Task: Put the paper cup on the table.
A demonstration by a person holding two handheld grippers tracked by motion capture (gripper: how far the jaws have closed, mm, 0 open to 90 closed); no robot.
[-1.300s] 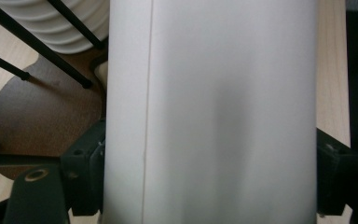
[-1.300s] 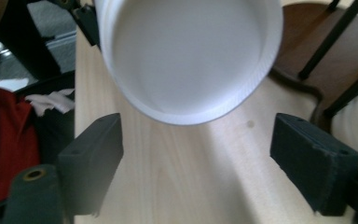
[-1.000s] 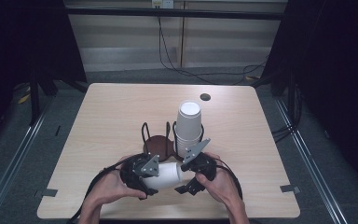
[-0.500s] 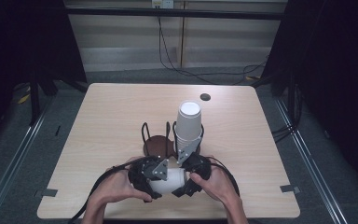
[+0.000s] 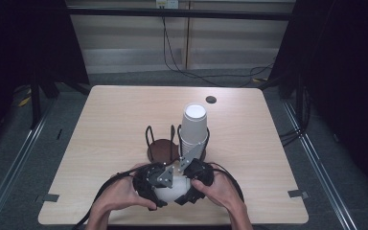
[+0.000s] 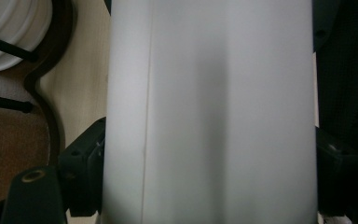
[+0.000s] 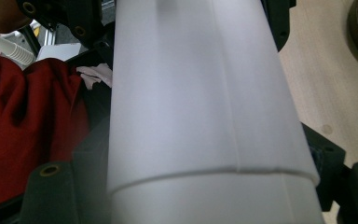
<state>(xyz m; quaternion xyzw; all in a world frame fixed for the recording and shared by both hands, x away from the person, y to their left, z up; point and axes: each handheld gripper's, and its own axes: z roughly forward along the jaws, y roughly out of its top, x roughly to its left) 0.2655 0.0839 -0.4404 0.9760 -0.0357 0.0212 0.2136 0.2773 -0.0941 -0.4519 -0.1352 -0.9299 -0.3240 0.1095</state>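
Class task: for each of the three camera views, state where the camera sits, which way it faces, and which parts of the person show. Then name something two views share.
High view: above the table's near side, facing forward and down; both hands, left claw, right claw.
Left gripper view: on the left claw, facing along its jaws at white paper cups between them.
Right gripper view: on the right claw, facing the same cups, where one cup's rim rings another; red clothing.
Shared: the cups; the brown cup holder.
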